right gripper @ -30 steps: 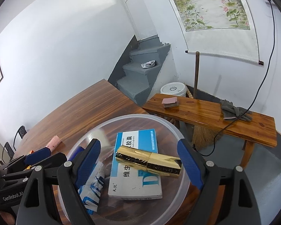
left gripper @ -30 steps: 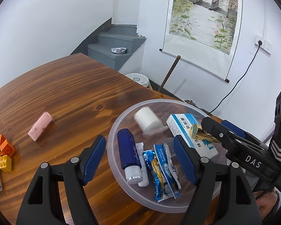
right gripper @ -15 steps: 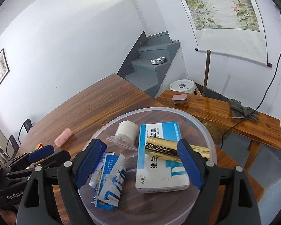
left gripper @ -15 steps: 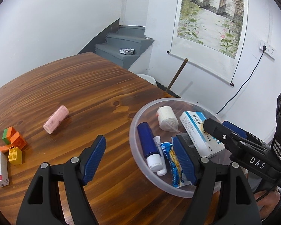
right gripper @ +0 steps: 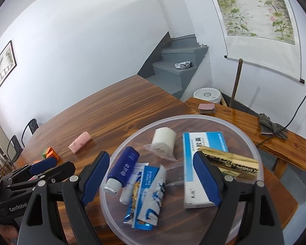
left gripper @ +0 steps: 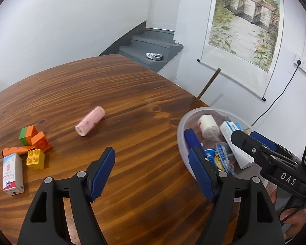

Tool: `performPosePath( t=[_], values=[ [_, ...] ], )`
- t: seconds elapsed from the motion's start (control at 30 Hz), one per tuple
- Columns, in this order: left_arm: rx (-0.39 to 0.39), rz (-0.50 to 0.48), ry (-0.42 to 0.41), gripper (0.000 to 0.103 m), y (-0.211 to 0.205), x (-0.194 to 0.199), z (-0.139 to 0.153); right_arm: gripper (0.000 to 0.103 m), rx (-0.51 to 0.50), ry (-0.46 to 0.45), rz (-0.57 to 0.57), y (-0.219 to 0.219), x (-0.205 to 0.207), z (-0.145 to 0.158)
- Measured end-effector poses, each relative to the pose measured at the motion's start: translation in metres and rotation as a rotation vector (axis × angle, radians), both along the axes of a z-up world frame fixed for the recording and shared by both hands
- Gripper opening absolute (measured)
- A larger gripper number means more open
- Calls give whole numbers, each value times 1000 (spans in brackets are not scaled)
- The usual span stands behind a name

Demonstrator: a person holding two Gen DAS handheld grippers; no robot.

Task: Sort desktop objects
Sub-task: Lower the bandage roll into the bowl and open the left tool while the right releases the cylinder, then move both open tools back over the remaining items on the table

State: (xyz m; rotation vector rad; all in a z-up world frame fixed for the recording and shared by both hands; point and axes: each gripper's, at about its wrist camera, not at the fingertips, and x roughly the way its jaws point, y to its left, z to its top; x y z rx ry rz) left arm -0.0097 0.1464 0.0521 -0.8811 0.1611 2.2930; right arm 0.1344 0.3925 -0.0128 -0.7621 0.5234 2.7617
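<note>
Pink roll [left gripper: 90,120] beyond left tool [left gripper: 152,170]

Pink roll [left gripper: 90,120], orange, green and yellow blocks [left gripper: 35,146], dark-blue bottle [right gripper: 123,167], gold patterned box [right gripper: 229,161], clear bowl [right gripper: 253,143]

Left gripper [left gripper: 151,171]: two black plastic arms with triangular cut-outs, silver screw heads and ribbed blue finger pads [left gripper: 101,171]. Right gripper [right gripper: 151,180]: the same build, white "DAS" lettering on its side. "GenRobot" marks the left one. A bare hand [left gripper: 291,214] grips a handle.
</note>
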Motion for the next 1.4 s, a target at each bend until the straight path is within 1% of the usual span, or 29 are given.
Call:
performPosePath(
  t=[0.6,0.87,1.23,1.4],
  values=[
    [4,146,5,78,-65,-27,-5,87,44,-25,116,-52,-30,1],
    [4,189,4,78,-87,-35,-7,87,66,-39,164,-75,-43,0],
    [-18,264,14,78,-117,-46,-11,87,101,-67,231,-109,-69,-3],
    [-25,305,11,78,-133,-53,-14,88,97,-87,258,-118,-82,-6]
  ],
)
